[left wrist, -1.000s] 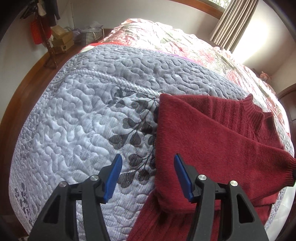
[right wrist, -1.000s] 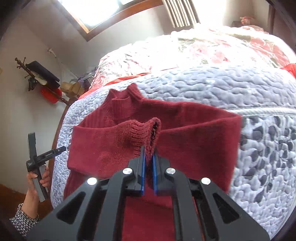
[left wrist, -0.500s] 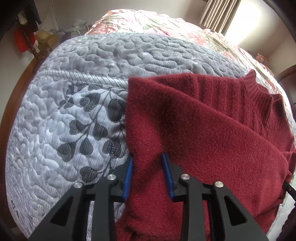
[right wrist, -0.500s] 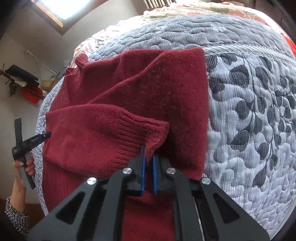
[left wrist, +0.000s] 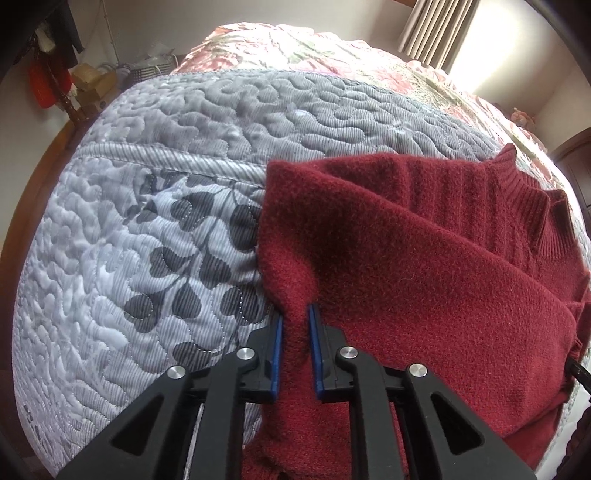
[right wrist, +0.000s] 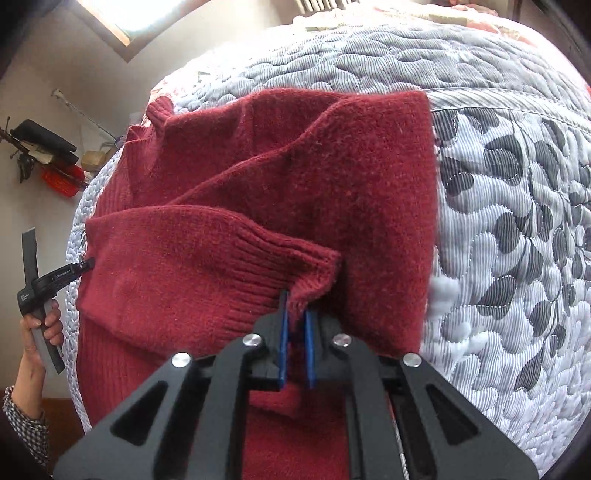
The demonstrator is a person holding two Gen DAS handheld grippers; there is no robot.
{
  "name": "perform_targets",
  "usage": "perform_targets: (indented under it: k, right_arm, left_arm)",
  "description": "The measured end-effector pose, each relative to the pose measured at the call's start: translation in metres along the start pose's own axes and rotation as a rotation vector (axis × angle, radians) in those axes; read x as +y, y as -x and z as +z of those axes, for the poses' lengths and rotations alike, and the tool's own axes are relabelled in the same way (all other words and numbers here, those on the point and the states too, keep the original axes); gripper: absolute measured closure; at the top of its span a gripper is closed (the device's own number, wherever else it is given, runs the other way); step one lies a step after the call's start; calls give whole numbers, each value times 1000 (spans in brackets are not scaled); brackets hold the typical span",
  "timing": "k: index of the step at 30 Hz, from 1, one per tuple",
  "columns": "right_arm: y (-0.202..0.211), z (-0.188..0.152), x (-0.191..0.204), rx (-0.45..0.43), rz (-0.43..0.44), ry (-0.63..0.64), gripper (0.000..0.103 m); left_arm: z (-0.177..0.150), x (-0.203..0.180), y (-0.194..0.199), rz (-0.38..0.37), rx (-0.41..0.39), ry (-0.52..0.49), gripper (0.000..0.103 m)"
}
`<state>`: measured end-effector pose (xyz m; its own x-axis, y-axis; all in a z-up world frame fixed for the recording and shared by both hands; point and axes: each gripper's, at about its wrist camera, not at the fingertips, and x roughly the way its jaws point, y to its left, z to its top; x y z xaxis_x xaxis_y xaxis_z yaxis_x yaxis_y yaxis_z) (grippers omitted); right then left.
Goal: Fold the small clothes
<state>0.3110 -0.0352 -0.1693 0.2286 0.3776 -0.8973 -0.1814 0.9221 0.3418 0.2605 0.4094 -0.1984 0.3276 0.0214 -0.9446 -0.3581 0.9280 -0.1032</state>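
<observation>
A dark red knitted sweater [left wrist: 424, 266] lies partly folded on the grey quilted bedspread [left wrist: 155, 236]. Its ribbed collar [left wrist: 532, 206] points to the far right in the left wrist view. My left gripper [left wrist: 295, 325] is shut on the folded left edge of the sweater, a ridge of fabric pinched between its blue pads. In the right wrist view the sweater [right wrist: 332, 177] fills the middle, and my right gripper [right wrist: 294, 306] is shut on the ribbed cuff [right wrist: 295, 266] of a sleeve laid across the body. The other gripper [right wrist: 40, 288], held by a hand, shows at the left edge.
The bedspread [right wrist: 517, 221] with a dark leaf pattern stretches to the right of the sweater. A floral quilt [left wrist: 332, 48] covers the far part of the bed. A coat stand with a red bag [left wrist: 48, 88] and boxes stand by the wall. Curtains [left wrist: 436, 29] hang at the window.
My left gripper moved right onto the sweater's folded edge and went from wide open to shut on it. My right gripper, still holding the cuff, has lowered closer to the sweater.
</observation>
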Motion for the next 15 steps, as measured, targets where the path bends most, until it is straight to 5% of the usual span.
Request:
perform_targets:
  k: [3, 7, 14, 15]
  right_arm:
    - [12, -4, -2, -1, 20, -15, 78]
    - [34, -19, -1, -31, 20, -9, 69]
    - [58, -48, -1, -53, 10, -10, 66]
    - [60, -52, -2, -55, 8, -12, 66]
  left_arm:
    - [-2, 3, 13, 12, -11, 10, 68]
    - [-16, 18, 31, -35, 3, 11, 61]
    - [-42, 23, 27, -137, 57, 14, 65]
    - [-44, 25, 25, -162, 63, 21, 79]
